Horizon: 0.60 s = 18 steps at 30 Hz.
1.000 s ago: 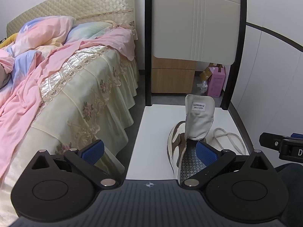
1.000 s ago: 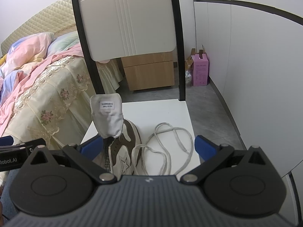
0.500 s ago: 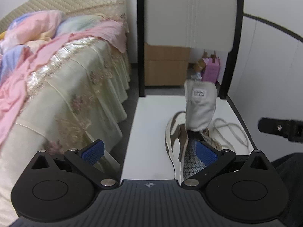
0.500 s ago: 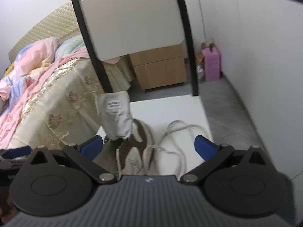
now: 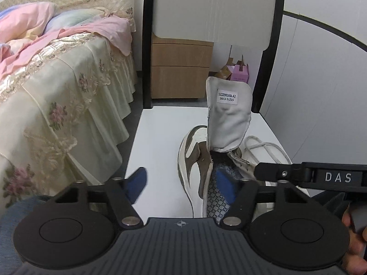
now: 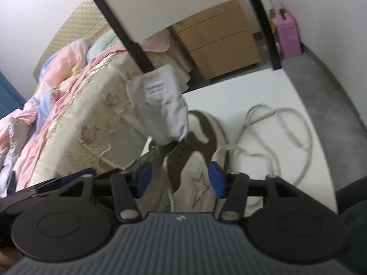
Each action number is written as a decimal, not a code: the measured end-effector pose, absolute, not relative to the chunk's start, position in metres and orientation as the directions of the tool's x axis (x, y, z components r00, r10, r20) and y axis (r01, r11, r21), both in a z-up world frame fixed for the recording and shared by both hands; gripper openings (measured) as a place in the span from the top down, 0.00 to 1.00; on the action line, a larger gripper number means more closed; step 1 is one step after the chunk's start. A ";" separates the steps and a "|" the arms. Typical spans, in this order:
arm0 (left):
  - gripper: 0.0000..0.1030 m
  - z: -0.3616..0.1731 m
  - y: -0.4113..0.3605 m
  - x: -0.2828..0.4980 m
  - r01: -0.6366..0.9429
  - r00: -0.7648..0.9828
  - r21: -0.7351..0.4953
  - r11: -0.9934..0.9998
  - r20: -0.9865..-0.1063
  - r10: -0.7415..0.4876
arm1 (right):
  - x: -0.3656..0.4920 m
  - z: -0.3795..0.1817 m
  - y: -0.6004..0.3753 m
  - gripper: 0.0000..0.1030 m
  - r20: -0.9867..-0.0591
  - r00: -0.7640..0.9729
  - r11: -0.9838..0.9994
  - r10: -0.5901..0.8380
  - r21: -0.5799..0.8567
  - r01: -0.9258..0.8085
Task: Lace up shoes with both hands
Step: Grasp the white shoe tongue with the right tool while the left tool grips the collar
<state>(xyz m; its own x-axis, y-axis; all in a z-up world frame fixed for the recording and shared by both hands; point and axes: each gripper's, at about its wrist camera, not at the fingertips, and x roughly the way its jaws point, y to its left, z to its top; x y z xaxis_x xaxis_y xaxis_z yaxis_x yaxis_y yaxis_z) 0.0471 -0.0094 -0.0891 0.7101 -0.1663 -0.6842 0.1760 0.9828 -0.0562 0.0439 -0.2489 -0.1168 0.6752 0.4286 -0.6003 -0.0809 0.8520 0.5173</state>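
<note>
Two blue-padded grippers are working over one sneaker [image 5: 195, 160] that is lying on the white seat of a chair [image 5: 158, 126], its grey tongue [image 5: 229, 119] standing up with a size label facing the camera. In the left wrist view, the left gripper [image 5: 181, 183] is closing, with the shoe's left side wall sitting between its pads; one pad is reaching into the shoe opening over the patterned insole, the other is hanging outside over the seat, and neither is pressing on the shoe. The right gripper is showing as a black bar marked "DAS" crossing in from the right, just beside the shoe's eyelet flap. A loose grey shoelace [image 5: 266, 146] is lying on the seat beyond the shoe.

In the right wrist view, which is blurred, the right gripper [image 6: 179, 178] is also closing, its pads straddling the brown eyelet flap [image 6: 183, 158] of the sneaker [image 6: 206, 137] without clamping it. The shoelace [image 6: 275, 133] is lying in loops on the seat to the right of the shoe. A bed [image 6: 68, 119] with a floral skirt is standing to the left.
</note>
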 end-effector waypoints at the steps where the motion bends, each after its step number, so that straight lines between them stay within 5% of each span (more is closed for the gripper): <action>1: 0.47 -0.092 -0.010 0.047 0.180 0.706 -0.061 0.982 -0.687 -0.173 | 0.044 -0.118 -0.248 0.53 -0.598 0.672 0.849 0.436 0.520 -0.089; 7: 0.73 -0.102 -0.011 0.051 0.198 0.706 -0.113 0.974 -0.672 -0.221 | 0.047 -0.126 -0.236 0.83 -0.620 0.653 0.865 0.434 0.490 -0.110; 10: 0.93 -0.104 -0.014 0.053 0.212 0.707 -0.121 0.970 -0.666 -0.238 | 0.046 -0.127 -0.235 0.85 -0.619 0.658 0.867 0.429 0.487 -0.107; 18: 0.94 -0.107 -0.018 0.070 0.198 0.723 -0.125 0.972 -0.651 -0.231 | 0.061 -0.129 -0.235 0.90 -0.617 0.674 0.876 0.406 0.473 -0.095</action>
